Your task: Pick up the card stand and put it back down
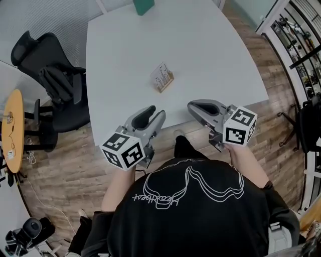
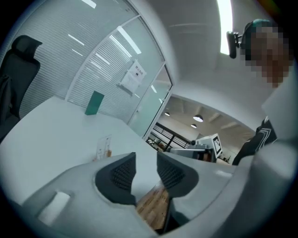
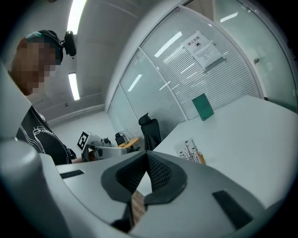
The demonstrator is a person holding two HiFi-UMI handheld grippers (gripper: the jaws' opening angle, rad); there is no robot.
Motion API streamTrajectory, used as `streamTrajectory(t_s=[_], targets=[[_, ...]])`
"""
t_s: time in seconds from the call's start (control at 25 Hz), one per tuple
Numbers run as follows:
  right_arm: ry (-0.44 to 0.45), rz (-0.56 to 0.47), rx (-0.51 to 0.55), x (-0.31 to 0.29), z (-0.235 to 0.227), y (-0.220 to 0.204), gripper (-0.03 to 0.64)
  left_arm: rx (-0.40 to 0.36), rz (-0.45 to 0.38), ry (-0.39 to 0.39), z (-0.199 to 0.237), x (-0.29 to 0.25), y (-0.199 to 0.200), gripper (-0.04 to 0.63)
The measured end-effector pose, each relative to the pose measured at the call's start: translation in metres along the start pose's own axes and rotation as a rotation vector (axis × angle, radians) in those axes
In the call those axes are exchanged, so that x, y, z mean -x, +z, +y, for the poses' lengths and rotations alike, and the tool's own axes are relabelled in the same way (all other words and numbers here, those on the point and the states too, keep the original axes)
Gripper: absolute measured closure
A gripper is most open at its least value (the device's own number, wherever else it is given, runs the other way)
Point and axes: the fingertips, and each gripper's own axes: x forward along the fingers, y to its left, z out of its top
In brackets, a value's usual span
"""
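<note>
- The card stand [image 1: 161, 78] stands alone on the white table [image 1: 210, 45], about the middle of its width and closer to the near edge than to the far one.
- It has a low base of light wood, and a thin pale card is set into this base. The card carries thin dark marks, which are too small to read.
- In the head view the stand sits at a diagonal to the table edges. No gripper touches it.
- The left gripper [image 1: 152, 111] is held at the near edge of the table, well apart from the stand. Its jaws are apart with nothing between them. In the left gripper view only the table top and the wooden floor show through the gap of the left gripper [image 2: 145, 160].
- The right gripper [image 1: 194, 106] is also at the near edge, to the right of the stand. The right gripper view shows the dark pads of the right gripper [image 3: 145, 155] meeting at the tips, with no object in them.
- A green object [image 1: 144, 6] stands at the far edge of the table, and a black office chair [image 1: 55, 83] is beside the table's left side.
</note>
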Motion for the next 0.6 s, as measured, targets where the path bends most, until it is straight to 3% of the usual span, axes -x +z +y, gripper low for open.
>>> streamTrajectory(t_s=[0.08, 0.44, 0.6], targets=[[0.004, -0.008, 0.012, 0.003, 0.011, -0.002, 0.609, -0.022, -0.029, -0.032, -0.018, 0.009, 0.005, 0.547], [0.051, -0.036, 0.062, 0.013, 0.058, -0.007, 0.610, -0.169, -0.047, -0.065, -0.067, 0.035, 0.002, 0.583], [0.066, -0.051, 0.086, 0.014, 0.073, -0.006, 0.611, -0.173, -0.054, -0.069, -0.072, 0.043, 0.001, 0.583]])
